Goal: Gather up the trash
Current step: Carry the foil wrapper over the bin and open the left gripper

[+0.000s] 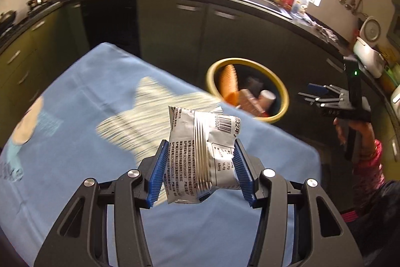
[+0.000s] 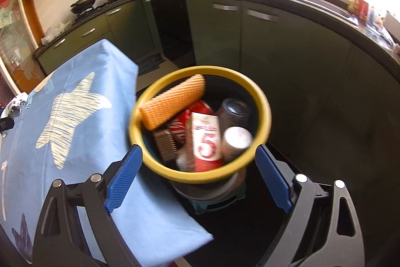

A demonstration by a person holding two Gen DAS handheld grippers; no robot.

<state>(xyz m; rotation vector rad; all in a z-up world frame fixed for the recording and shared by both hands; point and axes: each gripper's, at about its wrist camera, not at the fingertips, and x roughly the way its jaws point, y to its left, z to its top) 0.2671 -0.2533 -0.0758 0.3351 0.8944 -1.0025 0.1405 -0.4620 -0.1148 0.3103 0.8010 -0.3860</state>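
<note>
pinching the snack wrapper (image 1: pixel 200 154) in my left gripper (image 1: pixel 200 174) for the bin (image 2: pixel 200 173); right gripper (image 2: pixel 198 179) is hanging wide, holding nothing, above it.

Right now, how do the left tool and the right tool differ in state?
The left tool grips a silver snack wrapper between its blue pads, above the blue tablecloth; the right tool holds nothing. The left tool's jaws stand narrower, the right tool's spread wide, framing the yellow-rimmed bin. Both have blue ribbed pads and point downward.
</note>
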